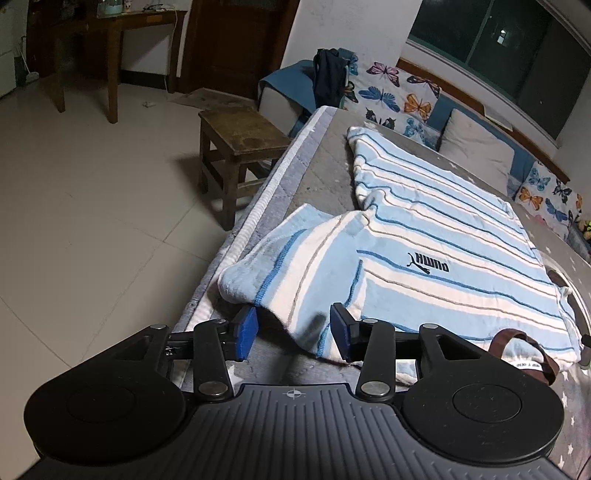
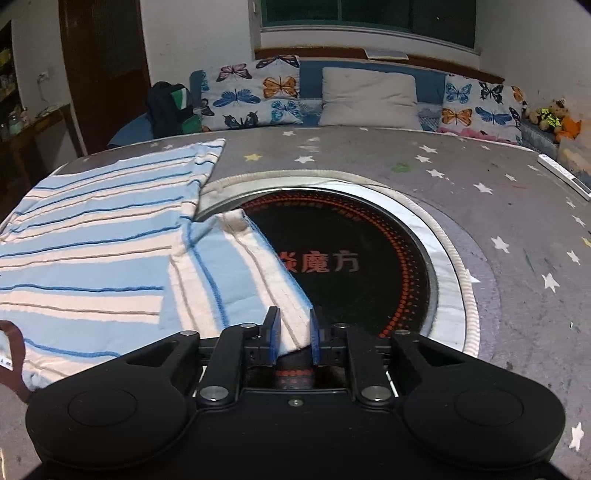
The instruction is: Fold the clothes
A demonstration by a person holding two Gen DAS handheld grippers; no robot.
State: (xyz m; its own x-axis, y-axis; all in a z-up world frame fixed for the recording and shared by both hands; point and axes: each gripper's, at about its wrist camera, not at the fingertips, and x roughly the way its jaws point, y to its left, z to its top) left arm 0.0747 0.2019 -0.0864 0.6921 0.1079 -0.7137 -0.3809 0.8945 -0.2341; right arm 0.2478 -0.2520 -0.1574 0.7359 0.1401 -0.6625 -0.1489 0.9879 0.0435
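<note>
Striped shirt [image 1: 443, 236] lay flat on the grey star-print table cover [image 2: 480, 177], collar end nearest the grippers, 1 sleeve [image 1: 273, 254] folded over near the table's left edge.

Left gripper [image 1: 293, 332]: fingers apart, straddling the sleeve's lower edge, pads not closed on cloth.

Right gripper [image 2: 293, 334]: pads narrowed around the other sleeve's cuff [image 2: 291, 317], fabric between them; couldn't tell if contact was firm.

No real containers. The only recess was the round black heater panel [image 2: 351, 258] set in the table, with that sleeve draped across its left rim.

Left view only: wooden stool [image 1: 240, 147] beside the table, desk [image 1: 122, 26] further back, tiled floor [image 1: 92, 221].

Right view only: heater lettering, plush toys [image 2: 554, 118] at the far right. Butterfly pillows [image 2: 258, 96] showed in both.
</note>
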